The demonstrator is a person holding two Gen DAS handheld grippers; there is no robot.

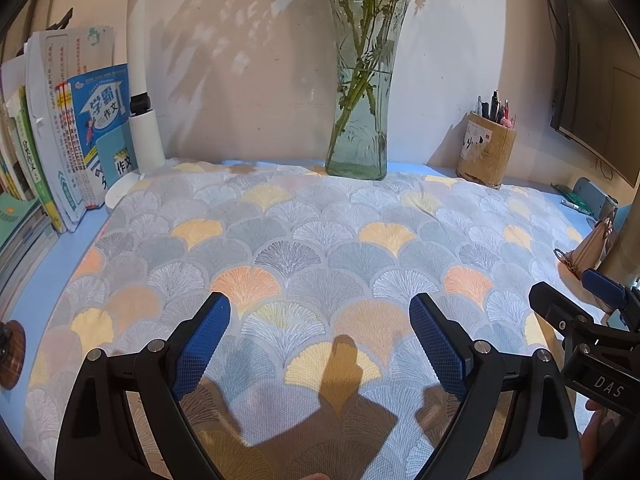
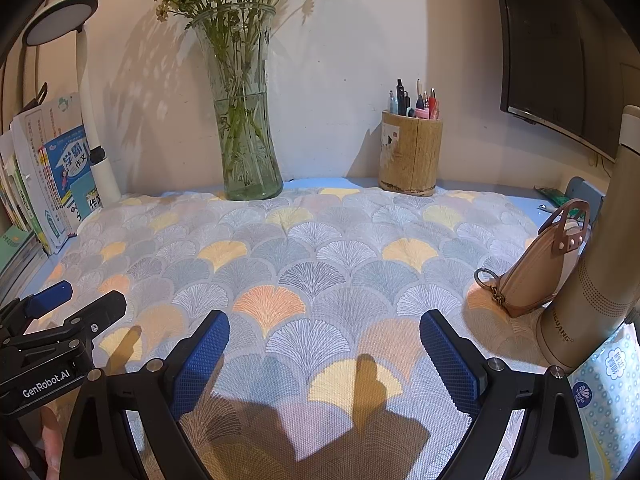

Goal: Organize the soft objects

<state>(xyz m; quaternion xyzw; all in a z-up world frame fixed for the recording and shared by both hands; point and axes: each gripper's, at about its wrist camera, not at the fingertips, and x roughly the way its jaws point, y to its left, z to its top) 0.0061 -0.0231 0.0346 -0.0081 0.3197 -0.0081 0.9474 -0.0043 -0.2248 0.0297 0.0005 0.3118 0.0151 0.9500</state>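
Right now both grippers hang side by side above a patterned cloth (image 1: 320, 240) that lies flat over most of a blue desk (image 1: 36, 288), its fan-shaped print in grey, white, yellow and orange. The left gripper (image 1: 320, 344) has its blue-padded fingers spread wide with nothing between them, only cloth and their shadow showing below. The right gripper (image 2: 325, 354) is likewise spread wide and holds nothing; in the left wrist view it shows only at the right edge, and in the right wrist view the left one shows at the left edge. At the far edge of the cloth stands a tall glass vase (image 1: 362, 92) with green stems and some water, its base touching or just on the cloth's far edge. To the right of the vase a round wooden pen holder (image 2: 410, 156) full of pens stands upright against the wall. On the right side of the cloth a small tan purse (image 2: 536, 276) with a brown handle leans against a beige bottle (image 2: 588, 304), and near that lies a pack of tissues (image 2: 608, 392). At the far left a row of books (image 1: 60, 140) stands beside a white desk lamp (image 1: 144, 120). A dark monitor (image 2: 560, 52) hangs at the far right.
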